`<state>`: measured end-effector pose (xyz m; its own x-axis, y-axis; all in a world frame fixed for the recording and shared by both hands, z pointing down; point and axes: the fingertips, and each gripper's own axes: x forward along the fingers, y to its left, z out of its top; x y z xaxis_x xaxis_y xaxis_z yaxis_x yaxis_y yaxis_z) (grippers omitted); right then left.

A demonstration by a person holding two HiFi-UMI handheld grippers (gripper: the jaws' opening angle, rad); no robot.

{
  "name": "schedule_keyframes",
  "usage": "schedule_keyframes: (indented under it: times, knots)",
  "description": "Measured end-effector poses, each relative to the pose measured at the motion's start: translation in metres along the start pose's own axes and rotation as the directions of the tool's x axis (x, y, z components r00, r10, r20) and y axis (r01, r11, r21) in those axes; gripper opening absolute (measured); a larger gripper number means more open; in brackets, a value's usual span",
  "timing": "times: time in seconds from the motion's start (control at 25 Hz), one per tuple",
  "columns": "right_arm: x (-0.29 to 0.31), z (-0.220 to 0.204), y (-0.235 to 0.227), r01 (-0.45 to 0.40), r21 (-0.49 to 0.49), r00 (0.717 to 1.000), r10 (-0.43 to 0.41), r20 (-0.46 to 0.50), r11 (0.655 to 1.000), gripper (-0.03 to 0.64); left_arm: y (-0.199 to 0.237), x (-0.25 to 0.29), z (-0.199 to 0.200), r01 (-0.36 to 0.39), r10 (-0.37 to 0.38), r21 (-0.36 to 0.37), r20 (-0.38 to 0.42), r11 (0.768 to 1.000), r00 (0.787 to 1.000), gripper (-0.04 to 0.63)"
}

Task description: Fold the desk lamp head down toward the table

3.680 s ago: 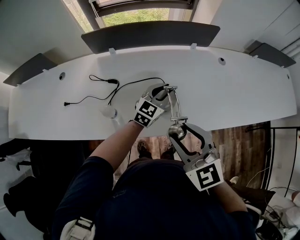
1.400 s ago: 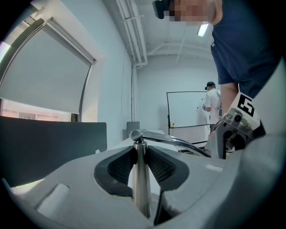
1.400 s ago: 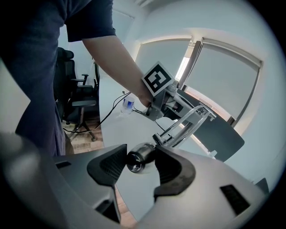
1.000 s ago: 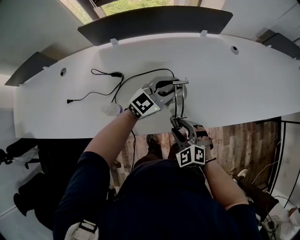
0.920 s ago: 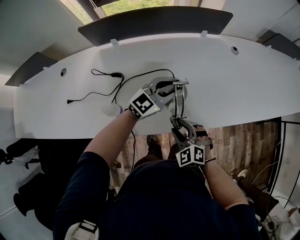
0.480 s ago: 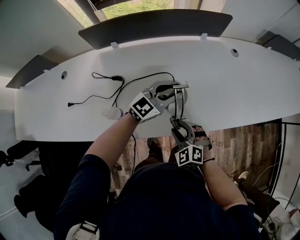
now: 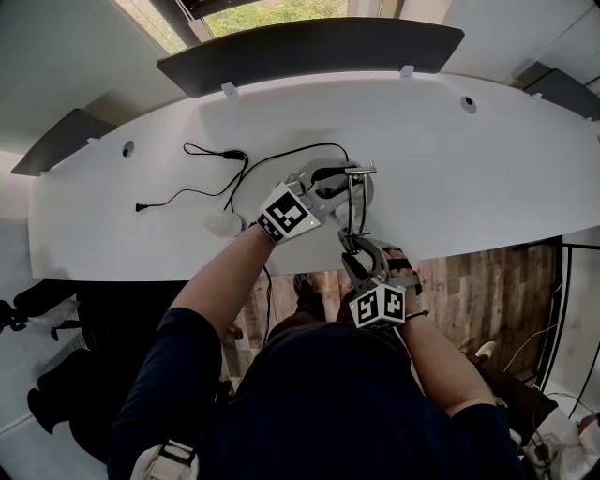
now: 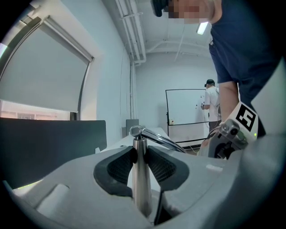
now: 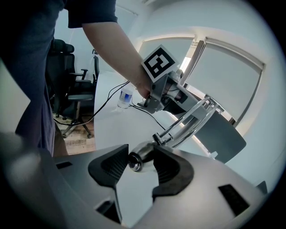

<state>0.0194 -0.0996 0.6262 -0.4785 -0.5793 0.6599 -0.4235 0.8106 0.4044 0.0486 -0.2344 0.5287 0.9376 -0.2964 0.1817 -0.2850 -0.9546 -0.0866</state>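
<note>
1. Left gripper (image 8: 139,156) is clamped on the upright lamp post (image 8: 142,188).
2. Right gripper (image 9: 140,161), jaws just closing, pinches the lamp head (image 9: 144,153) between its pads, over the table (image 7: 469,178) edge.
3. Bottle (image 9: 126,97) lies beyond the left gripper.

From the head we looked steeply down on the white surface (image 7: 487,169), with the window (image 7: 272,11) at its far side. The camera on the left gripper (image 8: 139,154) rode close behind its jaws, facing level and rightward. That on the right gripper (image 9: 140,159) faced down and far-leftward. Both shared the lamp (image 8: 142,188) and each other's gripper.
</note>
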Motion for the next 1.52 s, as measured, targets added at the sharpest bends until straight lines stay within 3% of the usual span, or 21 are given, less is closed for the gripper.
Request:
schedule_keyframes:
  times: [0.32,0.68,1.08,1.24,1.36,1.52]
  knots:
    - [-0.017,0.005,-0.008,0.004,0.03,0.999,-0.005,0.044,1.0,0.176,-0.002,-0.012,-0.001,-0.086,0.089,0.046,-0.073,0.995,0.993,0.104]
    - [-0.055,0.022,-0.026,0.03,0.043,0.995,-0.034,0.099,0.999,0.173,-0.002,-0.072,0.01,-0.271,0.264,-0.09,-0.078,0.958,0.961,0.104]
    - [-0.117,0.075,-0.066,0.03,0.244,0.964,-0.093,0.251,0.969,0.137,-0.082,-0.103,0.103,-0.259,0.273,-0.22,0.035,0.941,0.961,0.102]
    - [-0.144,0.093,-0.078,0.001,0.331,0.939,-0.114,0.323,0.944,0.098,-0.099,-0.108,0.135,-0.274,0.304,-0.248,0.089,0.929,0.949,0.048]
    - [-0.16,0.101,-0.08,-0.039,0.408,0.913,-0.133,0.385,0.912,0.058,-0.113,-0.108,0.138,-0.296,0.332,-0.26,0.106,0.919,0.937,0.007]
    - [-0.168,0.101,-0.077,-0.078,0.473,0.887,-0.156,0.435,0.877,0.019,-0.136,-0.099,0.123,-0.273,0.305,-0.288,0.071,0.918,0.95,0.006]
